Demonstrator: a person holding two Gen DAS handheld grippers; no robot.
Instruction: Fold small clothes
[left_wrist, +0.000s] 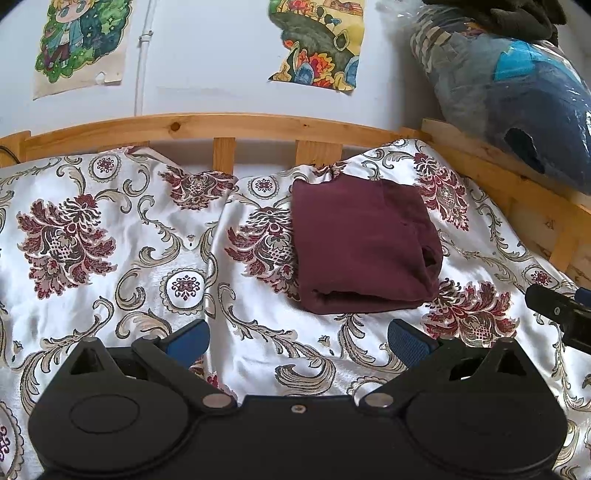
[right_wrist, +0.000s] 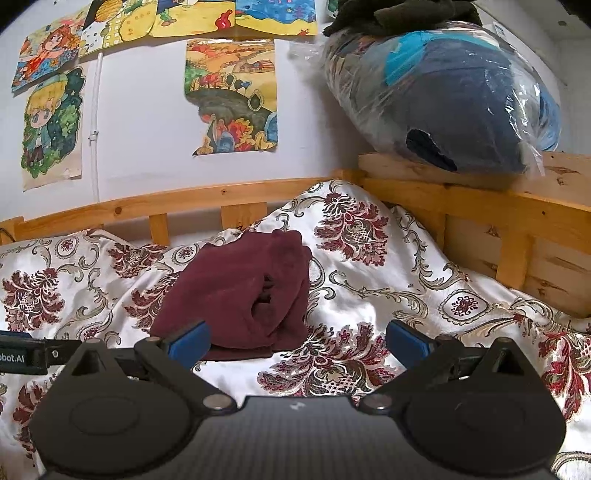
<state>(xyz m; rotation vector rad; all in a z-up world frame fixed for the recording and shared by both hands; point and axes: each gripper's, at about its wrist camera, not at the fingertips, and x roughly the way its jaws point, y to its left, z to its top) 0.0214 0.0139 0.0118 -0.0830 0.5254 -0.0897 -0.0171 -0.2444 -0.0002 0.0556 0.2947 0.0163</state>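
The folded maroon garment lay on the patterned bedspread, ahead of both grippers. The left gripper stood open and empty, the garment ahead, slightly right. The right gripper, likewise open, appeared nearer, the garment ahead-left.

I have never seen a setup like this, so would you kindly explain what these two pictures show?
A person holds a two-finger gripper in each hand, and each carries a camera looking along its fingers. One picture is from the left gripper, the other from the right gripper. Both are open and hold nothing. Ahead, on a flowered bedspread, lies a folded dark red garment. Behind are a wooden bed frame, drawings on the wall and a plastic bag of clothes.
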